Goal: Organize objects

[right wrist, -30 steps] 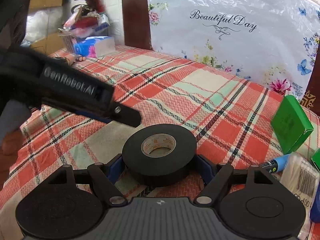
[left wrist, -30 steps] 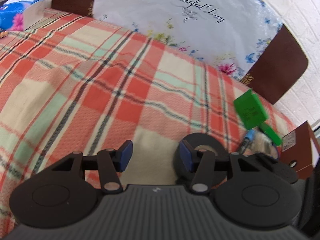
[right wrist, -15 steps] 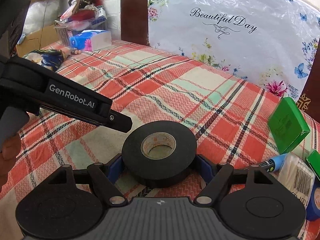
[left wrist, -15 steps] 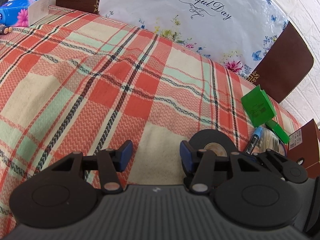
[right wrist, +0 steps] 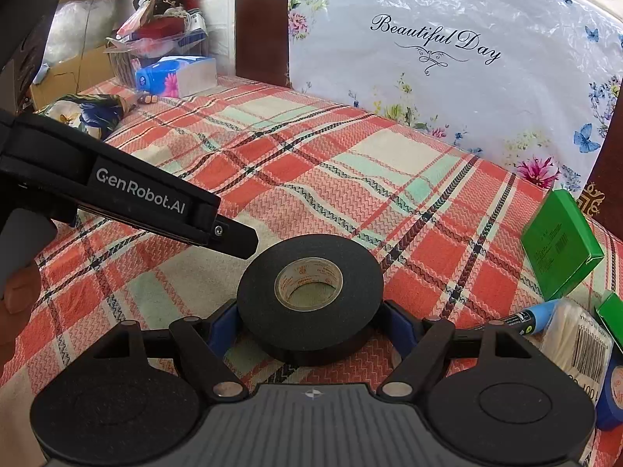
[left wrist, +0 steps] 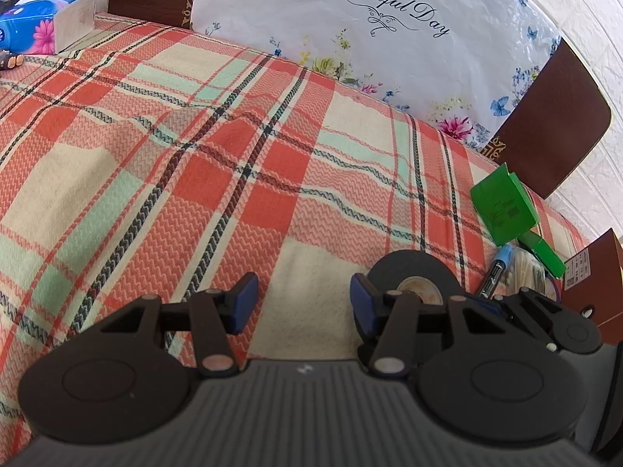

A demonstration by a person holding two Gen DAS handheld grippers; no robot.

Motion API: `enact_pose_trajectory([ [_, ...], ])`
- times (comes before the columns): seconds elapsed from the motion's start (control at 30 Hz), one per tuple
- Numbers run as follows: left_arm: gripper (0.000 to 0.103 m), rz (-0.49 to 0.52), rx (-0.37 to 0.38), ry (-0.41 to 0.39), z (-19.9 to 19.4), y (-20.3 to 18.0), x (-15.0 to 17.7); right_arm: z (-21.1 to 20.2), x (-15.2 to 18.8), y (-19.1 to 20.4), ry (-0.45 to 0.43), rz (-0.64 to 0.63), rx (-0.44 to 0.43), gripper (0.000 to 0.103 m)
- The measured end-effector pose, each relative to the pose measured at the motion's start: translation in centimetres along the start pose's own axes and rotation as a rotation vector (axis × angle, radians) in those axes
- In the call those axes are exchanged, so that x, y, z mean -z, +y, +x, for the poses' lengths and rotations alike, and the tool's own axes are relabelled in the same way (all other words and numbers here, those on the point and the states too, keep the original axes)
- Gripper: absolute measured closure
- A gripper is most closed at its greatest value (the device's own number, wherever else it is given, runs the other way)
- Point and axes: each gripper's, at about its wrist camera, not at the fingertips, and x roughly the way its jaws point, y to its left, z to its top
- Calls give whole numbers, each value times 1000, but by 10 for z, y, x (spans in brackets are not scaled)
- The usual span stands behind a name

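A black tape roll (right wrist: 311, 292) sits between the blue pads of my right gripper (right wrist: 311, 323), which is shut on it just above the plaid cloth (right wrist: 350, 179). In the left wrist view the same roll (left wrist: 412, 268) shows low on the right, partly hidden behind my own finger, with the right gripper (left wrist: 545, 311) beside it. My left gripper (left wrist: 303, 305) stands open over bare cloth, nothing between its pads. From the right wrist view its black body reaches in from the left, and the left gripper (right wrist: 237, 241) ends just left of the roll.
A green box (right wrist: 558, 245), a blue marker (right wrist: 533, 317), a swab packet (right wrist: 576, 338) and a blue tape roll (right wrist: 611, 397) crowd the right side. A tissue pack (right wrist: 177, 76) and flowered cloth (right wrist: 85, 113) lie far left. A printed bag (right wrist: 447, 78) leans on the brown headboard.
Both views have shifted only slightly. The black roll stays between the right pads, and the left jaws keep the same gap.
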Motion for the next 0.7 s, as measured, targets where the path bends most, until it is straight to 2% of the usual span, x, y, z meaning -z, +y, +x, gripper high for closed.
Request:
enact_pose_trajectory([
  [0.7, 49, -9, -11, -5, 0, -1, 2, 1, -2, 1, 5, -3, 5, 27],
])
